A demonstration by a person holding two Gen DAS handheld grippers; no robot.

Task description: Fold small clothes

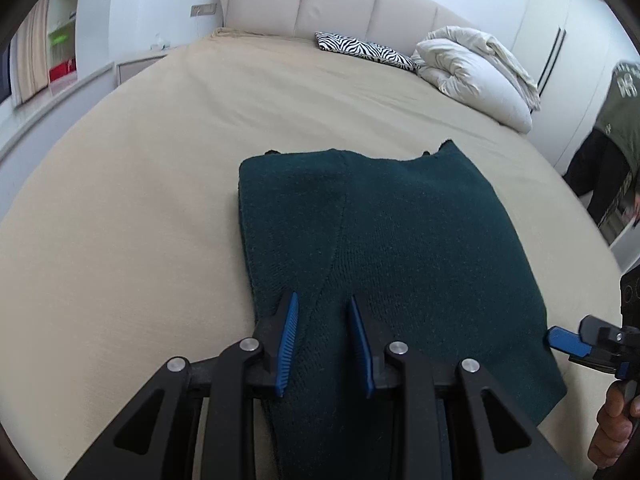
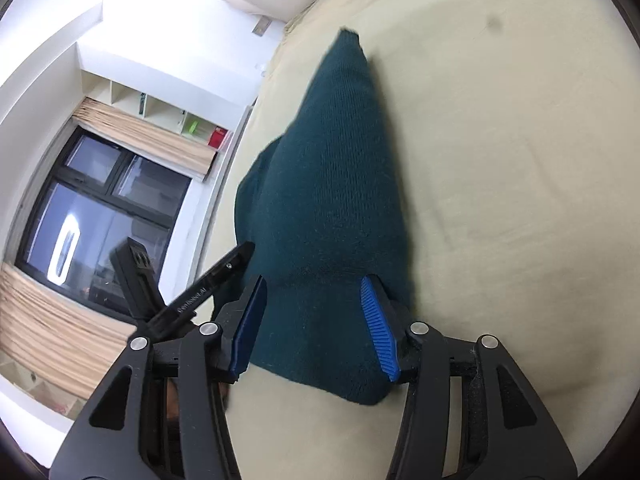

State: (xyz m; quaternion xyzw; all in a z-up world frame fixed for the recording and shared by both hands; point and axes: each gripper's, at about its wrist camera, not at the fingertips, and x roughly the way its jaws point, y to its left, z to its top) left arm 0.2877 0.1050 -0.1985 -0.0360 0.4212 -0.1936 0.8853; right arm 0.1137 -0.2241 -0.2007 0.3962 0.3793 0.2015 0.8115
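A dark green knitted garment [image 1: 380,248] lies folded into a rough rectangle on the beige bed; it also shows in the right wrist view [image 2: 332,200]. My left gripper [image 1: 323,304] is open, its blue pads resting on the garment's near left part with fabric between them. My right gripper [image 2: 316,292] is open wide, its jaws straddling the garment's right edge; in the left wrist view its blue fingertips [image 1: 560,338] touch that edge at the right.
The beige bed sheet [image 1: 160,184] spreads all round the garment. A zebra-print pillow [image 1: 364,50] and a bundled white duvet [image 1: 476,72] lie by the headboard. A mirror-fronted wardrobe [image 1: 600,112] stands to the right. A window and shelves [image 2: 100,208] are on the left.
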